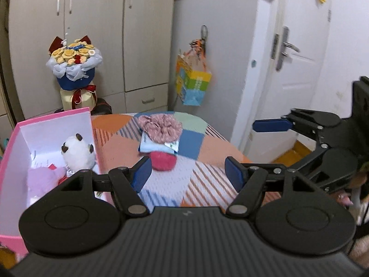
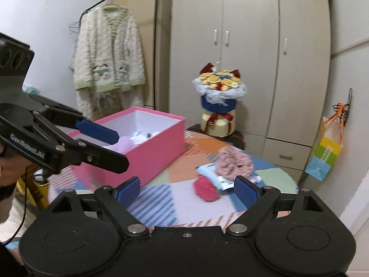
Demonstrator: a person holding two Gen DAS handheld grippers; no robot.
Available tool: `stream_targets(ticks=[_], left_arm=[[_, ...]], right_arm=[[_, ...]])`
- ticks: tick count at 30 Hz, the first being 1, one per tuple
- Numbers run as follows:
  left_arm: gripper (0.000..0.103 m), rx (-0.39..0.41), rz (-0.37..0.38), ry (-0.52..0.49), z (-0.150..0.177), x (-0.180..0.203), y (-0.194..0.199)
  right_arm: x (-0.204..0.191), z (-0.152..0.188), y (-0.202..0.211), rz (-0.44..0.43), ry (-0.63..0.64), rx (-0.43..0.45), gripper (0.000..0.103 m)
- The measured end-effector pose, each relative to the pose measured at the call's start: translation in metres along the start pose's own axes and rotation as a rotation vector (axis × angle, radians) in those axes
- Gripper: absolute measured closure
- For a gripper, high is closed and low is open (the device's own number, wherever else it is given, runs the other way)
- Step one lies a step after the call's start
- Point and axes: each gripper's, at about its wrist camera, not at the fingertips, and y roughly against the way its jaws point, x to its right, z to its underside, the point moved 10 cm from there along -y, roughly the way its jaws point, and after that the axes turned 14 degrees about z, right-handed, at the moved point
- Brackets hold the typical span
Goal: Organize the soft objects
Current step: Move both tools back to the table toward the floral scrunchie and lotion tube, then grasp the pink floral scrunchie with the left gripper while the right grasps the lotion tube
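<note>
Left gripper (image 1: 188, 173): jaws apart, empty. Right gripper (image 2: 186, 190): jaws apart, empty. Red pouch (image 1: 163, 160) on table; pink box (image 1: 55, 120) holds plush panda (image 1: 78, 153).

I see a table (image 1: 207, 143) under a patchwork cover of orange, blue, green and striped panels. On its left side sits an open pink box (image 1: 57, 120). Toward the middle lie a pink scrunchie (image 1: 160, 127) overlapping a light-blue packet (image 1: 147, 146), and a red puff (image 1: 162, 160) just beside the packet.
</note>
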Motion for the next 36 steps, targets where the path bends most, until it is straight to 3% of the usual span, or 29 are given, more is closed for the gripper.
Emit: stream_targets(ticks=[5, 15, 23, 27, 30, 36], left_arm=[[0.034, 0.047, -0.064, 0.088, -0.009, -0.024, -0.046], [0.036, 0.031, -0.188, 0.294, -0.025, -0.089, -0.141], [0.036, 0.040, -0.283, 0.394, -0.037, -0.115, -0.191], [0.035, 0.003, -0.294, 0.426, -0.036, -0.126, -0.215], [0.036, -0.058, -0.291, 0.477, -0.027, -0.138, -0.232], [0.038, -0.059, -0.304, 0.481, -0.024, -0.145, -0.238]], right_arm=[[0.040, 0.000, -0.038, 0.030, -0.044, -0.005, 0.011], [0.094, 0.029, -0.149, 0.023, -0.161, -0.183, 0.011], [0.102, 0.043, -0.218, -0.032, -0.345, -0.313, 0.020], [0.103, 0.050, -0.241, -0.037, -0.419, -0.365, 0.026], [0.100, 0.055, -0.254, -0.038, -0.424, -0.382, 0.027], [0.089, 0.055, -0.255, -0.090, -0.399, -0.354, 0.028]])
